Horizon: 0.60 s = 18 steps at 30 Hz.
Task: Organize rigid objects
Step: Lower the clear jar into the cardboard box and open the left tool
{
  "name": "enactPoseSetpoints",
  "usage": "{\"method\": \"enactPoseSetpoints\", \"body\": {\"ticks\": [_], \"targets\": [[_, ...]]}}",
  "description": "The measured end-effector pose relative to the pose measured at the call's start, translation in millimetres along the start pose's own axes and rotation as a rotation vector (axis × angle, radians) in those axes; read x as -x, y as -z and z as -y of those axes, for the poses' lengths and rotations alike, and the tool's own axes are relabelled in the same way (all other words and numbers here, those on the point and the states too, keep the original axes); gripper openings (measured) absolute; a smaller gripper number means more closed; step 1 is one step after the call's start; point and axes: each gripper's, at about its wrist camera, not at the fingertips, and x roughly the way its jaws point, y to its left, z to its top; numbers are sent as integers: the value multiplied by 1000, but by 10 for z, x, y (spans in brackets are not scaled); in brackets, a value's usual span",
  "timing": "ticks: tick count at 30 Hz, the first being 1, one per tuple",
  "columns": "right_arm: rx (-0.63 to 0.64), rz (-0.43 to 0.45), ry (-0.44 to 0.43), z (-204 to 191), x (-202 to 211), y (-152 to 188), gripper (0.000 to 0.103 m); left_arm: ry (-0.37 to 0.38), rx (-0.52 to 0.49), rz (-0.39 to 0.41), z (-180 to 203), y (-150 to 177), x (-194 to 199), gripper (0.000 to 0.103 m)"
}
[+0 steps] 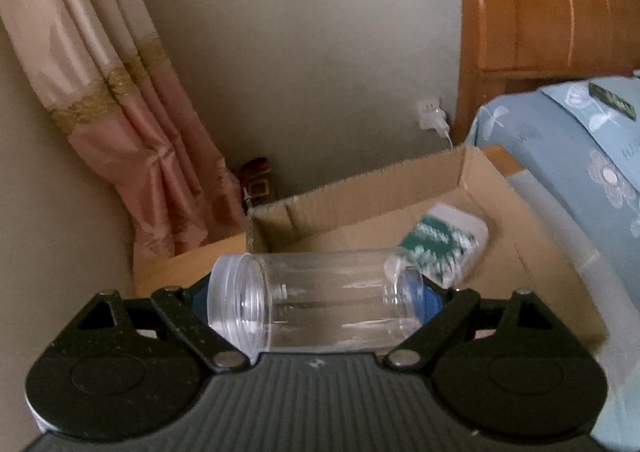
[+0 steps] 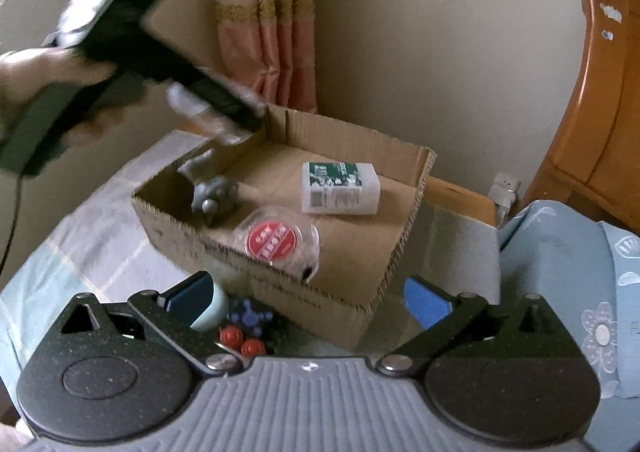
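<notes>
The left gripper [image 1: 320, 292] holds a clear plastic jar [image 1: 320, 300] endwise, one blue pad at its threaded open mouth and the other at its base. Held that way, the jar's long axis runs straight across from pad to pad, mouth toward the left finger, and it hangs over the near edge of the cardboard box [image 1: 400, 180], probably so it can be let go into the box lying on its side. Beyond the jar a green-and-white packet [image 1: 444, 244] lies on the box floor.

The right gripper [image 2: 316, 304] stands wide with nothing between its pads. Just under its left finger sit small red balls [image 2: 242, 342] and a purple piece [image 2: 250, 318], outside the box. Ahead, inside, lie a round red-labelled container [image 2: 276, 240] and a grey figure [image 2: 212, 192], with the packet farther back.
</notes>
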Motion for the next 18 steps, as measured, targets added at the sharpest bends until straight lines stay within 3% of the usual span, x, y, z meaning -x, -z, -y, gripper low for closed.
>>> {"method": "enactPoseSetpoints", "body": {"ticks": [4, 9, 14, 18], "targets": [[13, 8, -9, -22, 107, 87, 103, -37, 25, -24, 0, -34, -149, 96], [25, 16, -20, -77, 186, 151, 103, -34, 25, -13, 3, 40, -41, 96], [24, 14, -31, -158, 190, 183, 103, -24, 25, 30, -9, 113, 209, 96], [8, 21, -40, -220, 210, 209, 103, -9, 19, 108, -58, 271, 527, 96]]}}
